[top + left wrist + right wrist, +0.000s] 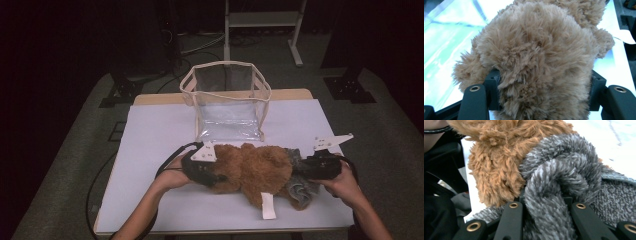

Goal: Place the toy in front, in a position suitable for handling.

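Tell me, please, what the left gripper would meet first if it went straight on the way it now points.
The left gripper points toward the right gripper, and its jaws already clasp the brown plush toy. Going on, it would only push further into that plush; the grey knitted fabric lies beyond, though depth is hard to judge.

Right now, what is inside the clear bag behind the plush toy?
The clear bag looks empty; its see-through walls show the table beneath. The brown plush toy lies in front, outside it.

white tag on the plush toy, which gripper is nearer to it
Right, narrowly. The white tag hangs at the near edge; the right gripper grips grey fabric beside it, the left gripper clamps the toy's far end.
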`<action>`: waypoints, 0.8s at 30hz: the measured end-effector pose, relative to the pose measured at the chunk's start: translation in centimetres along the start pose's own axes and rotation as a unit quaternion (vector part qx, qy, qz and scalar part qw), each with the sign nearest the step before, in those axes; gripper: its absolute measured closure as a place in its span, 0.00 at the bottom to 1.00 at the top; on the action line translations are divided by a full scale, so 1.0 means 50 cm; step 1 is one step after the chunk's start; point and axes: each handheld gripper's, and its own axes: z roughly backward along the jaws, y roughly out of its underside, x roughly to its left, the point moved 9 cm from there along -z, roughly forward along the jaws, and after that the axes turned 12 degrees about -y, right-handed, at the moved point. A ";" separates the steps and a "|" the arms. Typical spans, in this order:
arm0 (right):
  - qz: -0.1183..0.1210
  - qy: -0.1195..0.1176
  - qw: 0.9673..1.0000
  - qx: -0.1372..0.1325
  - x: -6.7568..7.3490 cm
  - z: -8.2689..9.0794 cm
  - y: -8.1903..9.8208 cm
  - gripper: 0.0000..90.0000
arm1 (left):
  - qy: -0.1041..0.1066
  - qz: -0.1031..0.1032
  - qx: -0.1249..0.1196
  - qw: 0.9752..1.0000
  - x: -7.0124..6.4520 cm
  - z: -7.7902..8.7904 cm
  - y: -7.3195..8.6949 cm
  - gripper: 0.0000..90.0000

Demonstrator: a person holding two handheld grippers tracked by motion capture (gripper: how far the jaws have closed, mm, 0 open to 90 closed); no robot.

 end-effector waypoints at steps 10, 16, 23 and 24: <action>0.002 0.011 1.000 0.014 -0.017 -0.015 -0.010 0.80 | -0.012 0.017 0.004 1.000 0.002 0.020 0.041 0.24; 0.038 0.013 0.999 0.020 0.027 0.006 -0.074 0.80 | -0.011 0.018 -0.007 1.000 -0.004 0.011 0.026 0.23; 0.091 -0.024 0.994 0.064 0.077 -0.091 -0.148 0.79 | -0.009 0.013 -0.014 1.000 -0.006 0.010 0.022 0.24; 0.098 -0.028 0.992 0.073 0.084 -0.115 -0.152 0.79 | -0.009 0.012 -0.013 1.000 -0.006 0.012 0.025 0.24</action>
